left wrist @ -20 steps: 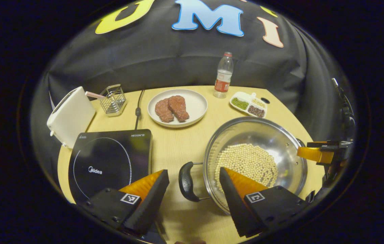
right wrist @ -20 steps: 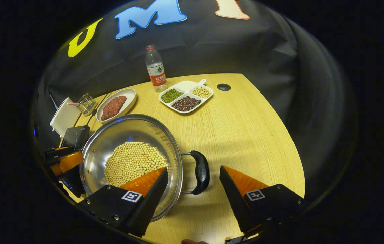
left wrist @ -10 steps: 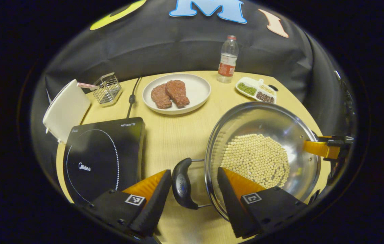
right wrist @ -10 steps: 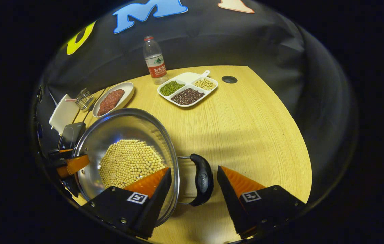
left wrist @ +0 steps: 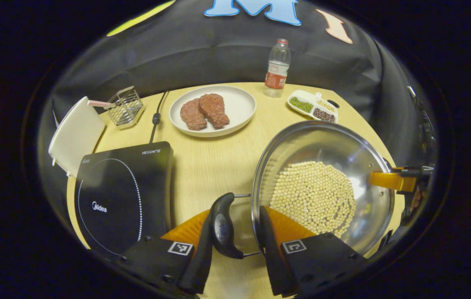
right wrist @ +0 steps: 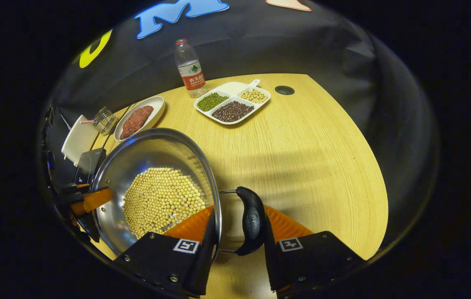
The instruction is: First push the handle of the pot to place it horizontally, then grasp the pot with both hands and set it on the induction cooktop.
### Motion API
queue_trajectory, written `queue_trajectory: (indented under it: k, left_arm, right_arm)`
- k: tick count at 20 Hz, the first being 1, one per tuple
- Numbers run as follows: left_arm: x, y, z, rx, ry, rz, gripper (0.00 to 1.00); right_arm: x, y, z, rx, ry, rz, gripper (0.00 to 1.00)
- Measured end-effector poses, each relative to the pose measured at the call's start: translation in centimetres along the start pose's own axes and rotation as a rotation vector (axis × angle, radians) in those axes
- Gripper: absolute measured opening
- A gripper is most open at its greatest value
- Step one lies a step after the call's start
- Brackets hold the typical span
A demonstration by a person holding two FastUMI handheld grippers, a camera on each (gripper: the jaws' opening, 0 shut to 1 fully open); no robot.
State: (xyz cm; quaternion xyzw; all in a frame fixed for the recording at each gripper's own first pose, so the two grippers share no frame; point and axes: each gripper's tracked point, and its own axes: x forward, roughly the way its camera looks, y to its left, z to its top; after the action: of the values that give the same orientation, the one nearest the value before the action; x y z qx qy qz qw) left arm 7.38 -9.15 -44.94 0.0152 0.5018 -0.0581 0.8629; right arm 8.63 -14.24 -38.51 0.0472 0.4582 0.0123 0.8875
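A steel pot [left wrist: 314, 141] of soybeans stands on the wooden table, to the right of the black induction cooktop [left wrist: 123, 191]. My left gripper [left wrist: 234, 220] is shut on the pot's black left handle [left wrist: 220, 226]: one finger presses the grip's outer side, the other sits inside the rim. In the right gripper view my right gripper [right wrist: 238, 214] clamps the right handle [right wrist: 252, 220] and the rim of the pot [right wrist: 152, 153] in the same way. Each view also has the other gripper at the far rim: right gripper [left wrist: 393, 181], left gripper [right wrist: 90, 199].
Behind the pot are a white plate [left wrist: 239, 104] of meat, a water bottle [left wrist: 276, 68] and a divided dish [left wrist: 312, 109] of beans. A white appliance [left wrist: 75, 135], a wire basket [left wrist: 125, 108] and the cooktop's cable [left wrist: 155, 118] lie at the back left.
Both grippers moved forward and went from open to shut, each with one finger outside a handle and the other inside the pot's rim.
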Motion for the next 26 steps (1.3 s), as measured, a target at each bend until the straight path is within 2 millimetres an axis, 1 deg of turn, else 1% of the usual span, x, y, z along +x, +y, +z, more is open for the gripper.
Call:
queue_trajectory:
  k: [1, 2, 3, 5, 6, 7, 8, 11, 12, 13, 14, 15, 16, 17, 18, 20, 21, 22, 23, 24, 26]
  left_arm:
    - [-0.2, 0.1, 0.2, 0.006, -0.01, -0.002, 0.6]
    - [-0.6, 0.3, 0.5, 0.014, -0.019, -0.004, 0.63]
    - [-1.3, 0.4, 0.7, 0.019, -0.028, -0.008, 0.6]
    - [-3.2, 0.7, 1.0, 0.025, -0.039, -0.019, 0.67]
    - [-3.9, 0.9, 1.1, 0.026, -0.042, -0.024, 0.63]
    - [-4.1, 1.3, 1.3, 0.028, -0.045, -0.028, 0.6]
    - [-4.6, 1.6, 1.5, 0.027, -0.046, -0.032, 0.63]
    - [-7.1, 3.1, 1.1, 0.023, -0.046, -0.034, 0.63]
    - [-7.8, 3.6, 1.1, 0.026, -0.049, -0.032, 0.67]
    - [-8.4, 4.3, 1.0, 0.023, -0.052, -0.03, 0.63]
    - [-8.9, 5.0, 1.0, 0.019, -0.053, -0.029, 0.63]
    - [-9.5, 5.7, 0.8, 0.013, -0.055, -0.03, 0.6]
    - [-10.0, 6.4, 0.7, 0.007, -0.059, -0.032, 0.6]
    - [-10.4, 7.2, 0.6, -0.002, -0.066, -0.034, 0.63]
    - [-10.7, 8.1, 0.3, -0.012, -0.064, -0.037, 0.63]
    - [-11.2, 9.9, -0.2, -0.034, -0.062, -0.034, 0.63]
    - [-11.4, 10.9, -0.3, -0.037, -0.062, -0.028, 0.6]
    - [-11.7, 11.8, -0.4, -0.036, -0.064, -0.02, 0.63]
    - [-12.2, 12.8, -0.5, -0.033, -0.066, -0.011, 0.63]
    - [-12.6, 13.7, -0.4, -0.03, -0.069, -0.002, 0.6]
    - [-13.2, 15.5, -0.3, -0.026, -0.074, 0.012, 0.63]
  right_arm:
    - [-0.3, 0.2, -0.1, 0.0, -0.005, -0.002, 0.55]
    - [-0.9, 0.4, -0.1, 0.001, -0.012, -0.004, 0.55]
    - [-1.7, 0.7, -0.1, 0.004, -0.017, -0.006, 0.55]
    - [-3.3, 1.4, -0.1, 0.017, -0.024, -0.011, 0.55]
    - [-4.0, 1.7, -0.1, 0.021, -0.028, -0.015, 0.55]
    - [-4.7, 2.2, -0.1, 0.022, -0.031, -0.02, 0.55]
    - [-5.5, 2.7, -0.2, 0.022, -0.035, -0.023, 0.55]
    - [-7.0, 4.6, -0.5, 0.026, -0.04, -0.021, 0.55]
    - [-7.6, 5.3, -0.4, 0.027, -0.045, -0.018, 0.55]
    - [-7.9, 6.0, -0.5, 0.024, -0.047, -0.016, 0.55]
    - [-8.4, 6.8, -0.6, 0.021, -0.048, -0.016, 0.55]
    - [-8.8, 7.5, -0.6, 0.014, -0.047, -0.018, 0.55]
    - [-9.2, 8.4, -0.5, 0.004, -0.055, -0.019, 0.55]
    - [-9.5, 9.3, -0.4, -0.006, -0.059, -0.021, 0.55]
    - [-9.8, 10.2, -0.2, -0.015, -0.064, -0.022, 0.55]
    - [-9.9, 12.0, -0.2, -0.036, -0.068, -0.023, 0.55]
    - [-9.9, 13.1, -0.1, -0.044, -0.068, -0.021, 0.55]
    - [-9.8, 14.1, -0.2, -0.047, -0.066, -0.016, 0.55]
    - [-9.6, 15.2, -0.3, -0.046, -0.063, -0.007, 0.55]
    - [-9.5, 16.0, -0.3, -0.045, -0.061, 0.001, 0.55]
    - [-9.3, 17.8, -0.3, -0.041, -0.057, 0.015, 0.55]
